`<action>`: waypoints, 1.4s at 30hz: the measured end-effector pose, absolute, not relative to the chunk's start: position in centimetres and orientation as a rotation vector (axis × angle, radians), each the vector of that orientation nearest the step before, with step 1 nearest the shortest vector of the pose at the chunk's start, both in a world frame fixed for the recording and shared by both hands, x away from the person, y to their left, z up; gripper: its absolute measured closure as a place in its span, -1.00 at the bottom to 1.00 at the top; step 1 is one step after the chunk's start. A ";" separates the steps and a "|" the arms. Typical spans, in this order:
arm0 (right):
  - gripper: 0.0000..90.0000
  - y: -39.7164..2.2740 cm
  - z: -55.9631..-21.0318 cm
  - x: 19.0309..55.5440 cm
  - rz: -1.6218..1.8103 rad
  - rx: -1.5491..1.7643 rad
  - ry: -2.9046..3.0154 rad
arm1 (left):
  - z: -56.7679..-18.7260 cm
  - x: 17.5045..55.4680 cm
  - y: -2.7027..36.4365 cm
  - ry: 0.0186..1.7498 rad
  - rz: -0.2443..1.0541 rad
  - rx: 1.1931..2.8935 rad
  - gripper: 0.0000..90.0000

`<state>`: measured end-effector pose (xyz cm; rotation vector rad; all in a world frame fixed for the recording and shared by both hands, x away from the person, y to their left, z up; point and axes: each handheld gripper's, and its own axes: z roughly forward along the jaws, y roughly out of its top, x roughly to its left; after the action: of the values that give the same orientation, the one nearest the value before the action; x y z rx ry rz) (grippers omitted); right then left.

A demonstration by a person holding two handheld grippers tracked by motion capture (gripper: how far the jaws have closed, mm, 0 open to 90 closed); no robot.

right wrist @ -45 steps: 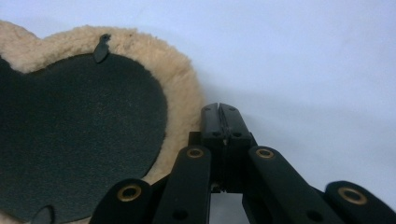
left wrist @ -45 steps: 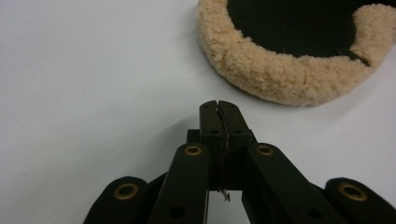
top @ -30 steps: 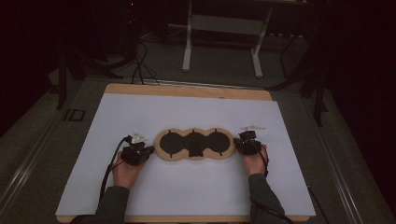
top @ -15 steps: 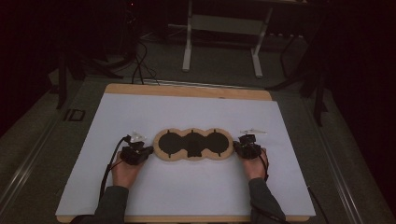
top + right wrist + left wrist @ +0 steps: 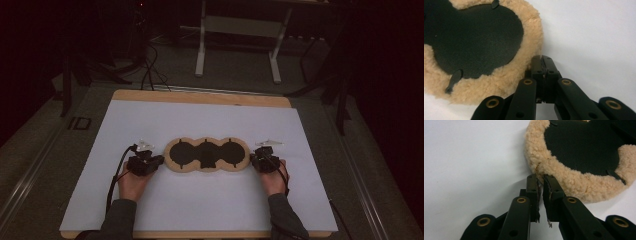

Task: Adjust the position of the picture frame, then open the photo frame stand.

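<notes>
Left gripper fingers have just been opening a crack since the earlier frames, and both hands are barely shifting; the fleece pad is sitting where it was. Left fingers are now standing slightly parted, tips touching the woolly rim, a few fibres lying in the gap, pads not pressing on it: released. The pad is lying flat mid-counter on the white sheet, long axis running left to right, one end pointing at each gripper. Shape: three overlapping round lobes, tan curly fleece border around a smooth black inner face with small black tabs. Right gripper is sitting at the right lobe, its fingers clenched together, empty, resting just beside the fleece edge, apparently brushing it.
</notes>
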<state>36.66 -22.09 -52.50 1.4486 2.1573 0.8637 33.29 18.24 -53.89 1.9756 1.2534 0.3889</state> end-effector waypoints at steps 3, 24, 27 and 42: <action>0.94 -22.1 -52.2 36.5 0.867 1.442 2.163 | -53.8 33.2 18.2 1.252 0.397 1.979 0.83; 0.58 -21.2 -50.6 33.5 0.892 1.205 2.347 | -53.3 32.8 18.2 1.265 0.430 1.967 0.51; 0.57 -21.2 -50.8 33.2 0.889 1.188 2.350 | -53.2 32.7 18.2 1.264 0.434 1.965 0.48; 0.51 -22.5 -51.9 32.3 0.961 1.226 2.332 | -51.5 31.0 17.3 1.092 0.432 1.927 0.41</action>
<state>32.26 -22.46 -51.85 1.2256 2.3320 0.9612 31.02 17.29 -51.51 1.9269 1.0918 0.4319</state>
